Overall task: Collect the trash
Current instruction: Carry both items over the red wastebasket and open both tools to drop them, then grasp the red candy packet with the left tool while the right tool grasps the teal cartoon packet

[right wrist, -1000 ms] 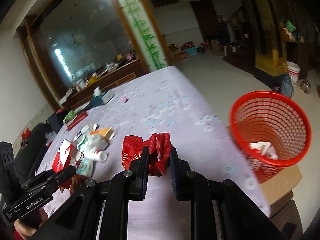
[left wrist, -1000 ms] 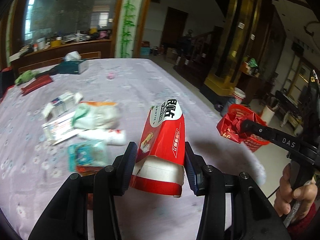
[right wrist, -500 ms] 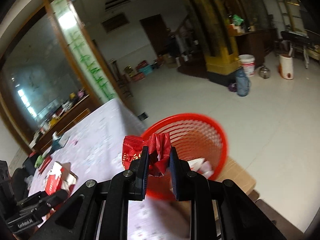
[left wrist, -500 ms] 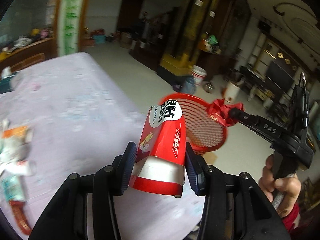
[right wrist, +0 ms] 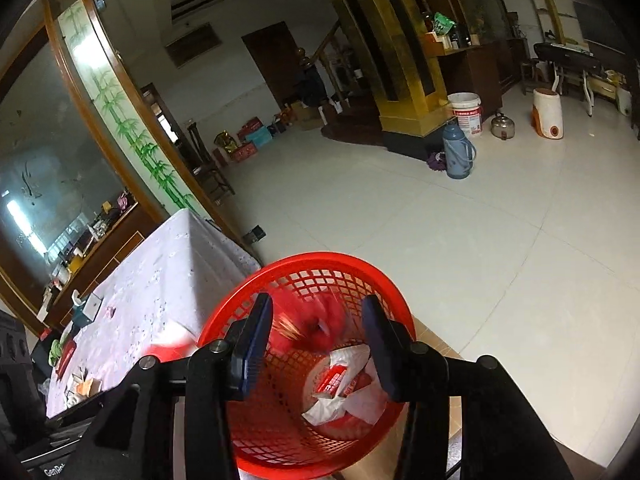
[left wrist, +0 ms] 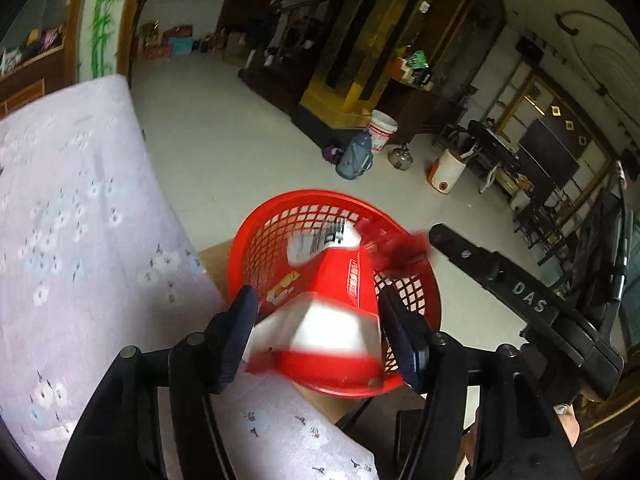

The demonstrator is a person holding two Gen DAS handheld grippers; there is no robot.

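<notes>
The left gripper point(left wrist: 316, 328) is spread wide, and the blurred red-and-white carton point(left wrist: 326, 304) is seen loose between its fingers, above the red mesh basket point(left wrist: 256, 248) beside the desk point(left wrist: 72, 220). The right gripper point(right wrist: 318, 332) is held wide open over the basket point(right wrist: 384, 280), a blurred red wrapper point(right wrist: 320, 324) below it among white scraps

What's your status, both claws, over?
Left claw open, red box loose, blurred, over red basket. Right claw open, red wrapper blurred at its mouth. Nothing blocking.
</notes>
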